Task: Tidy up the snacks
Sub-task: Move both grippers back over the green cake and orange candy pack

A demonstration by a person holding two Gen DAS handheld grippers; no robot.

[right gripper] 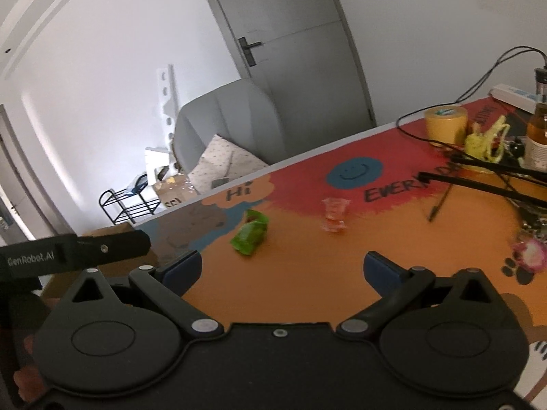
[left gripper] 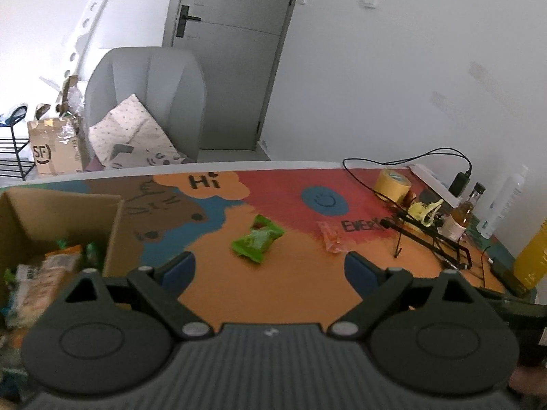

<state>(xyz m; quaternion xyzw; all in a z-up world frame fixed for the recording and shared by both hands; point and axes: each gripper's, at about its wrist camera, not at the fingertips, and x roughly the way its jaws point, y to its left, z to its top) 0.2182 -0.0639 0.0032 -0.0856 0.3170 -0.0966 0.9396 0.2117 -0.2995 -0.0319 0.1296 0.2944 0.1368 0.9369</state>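
A green snack packet [left gripper: 257, 241] lies on the colourful table mat, also in the right wrist view [right gripper: 250, 233]. A small clear orange-red packet [left gripper: 331, 238] lies to its right, also in the right wrist view [right gripper: 334, 217]. A cardboard box [left gripper: 112, 225] at the left holds several snack packets [left gripper: 44, 273]. My left gripper [left gripper: 270, 268] is open and empty, just in front of the green packet. My right gripper [right gripper: 282, 268] is open and empty, short of both packets. The left gripper's body [right gripper: 75, 251] shows at the right view's left edge.
A yellow tape roll [left gripper: 392, 183], a yellow-green bundle [left gripper: 424, 212], black cables and a black stand [left gripper: 434, 239], bottles [left gripper: 463, 212] and a yellow container [left gripper: 531, 256] crowd the table's right side. A pink object [right gripper: 530, 254] lies at right. A grey armchair [left gripper: 147, 102] stands beyond the table.
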